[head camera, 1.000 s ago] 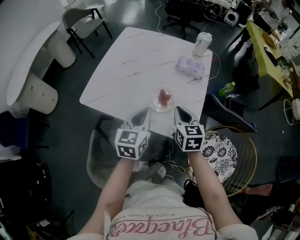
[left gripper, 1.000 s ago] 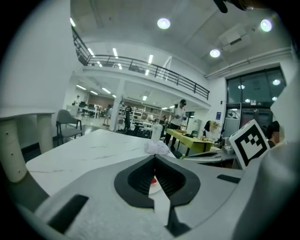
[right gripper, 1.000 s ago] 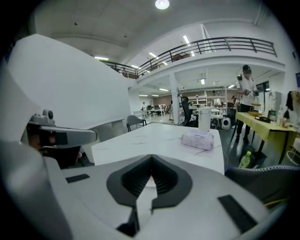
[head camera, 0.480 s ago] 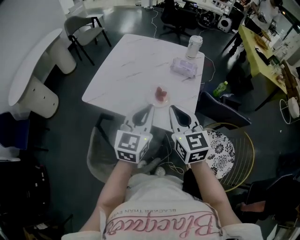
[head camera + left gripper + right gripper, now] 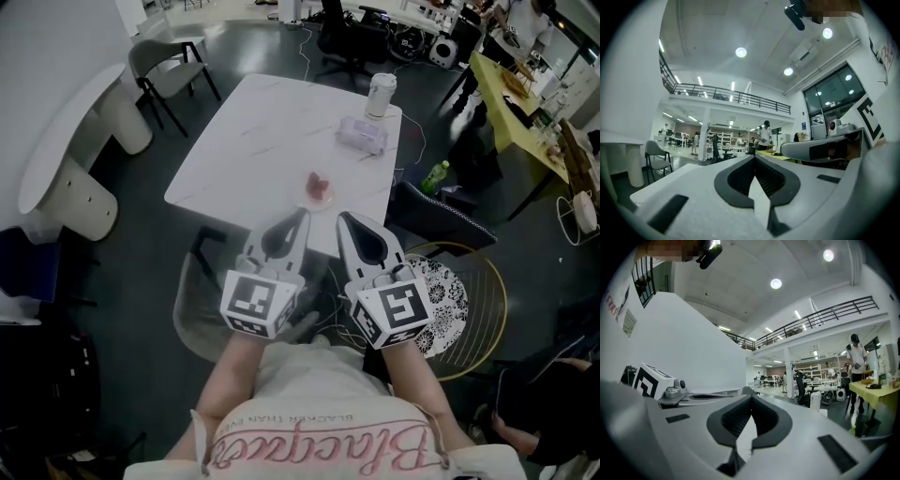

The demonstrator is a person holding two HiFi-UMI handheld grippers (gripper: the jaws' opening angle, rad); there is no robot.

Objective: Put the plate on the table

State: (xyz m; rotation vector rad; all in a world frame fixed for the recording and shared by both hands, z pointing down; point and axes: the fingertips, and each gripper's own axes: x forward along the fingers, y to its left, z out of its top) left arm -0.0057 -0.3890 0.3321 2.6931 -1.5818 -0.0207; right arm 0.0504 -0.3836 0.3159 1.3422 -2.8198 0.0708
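Note:
A small clear plate [image 5: 319, 191] with a pink item on it rests on the white marble table [image 5: 253, 141], near its front edge. My left gripper [image 5: 302, 215] and right gripper [image 5: 340, 217] hover side by side just short of that edge, below the plate and apart from it. Both point toward the table. In the left gripper view the left gripper [image 5: 754, 157] has its jaws shut with nothing between them. The right gripper [image 5: 751, 397] in its own view is likewise shut and empty. The plate is hidden in both gripper views.
A white cup [image 5: 380, 95] and a packet of wipes [image 5: 361, 134] sit at the table's far right. A green bottle [image 5: 433, 175] lies on the floor. A wire chair with a patterned cushion [image 5: 448, 298] stands at my right, a clear chair [image 5: 202, 314] under my arms.
Both grippers have drawn back from the plate toward my body and sit lower in view. The plate stays on the table, now farther from the jaw tips.

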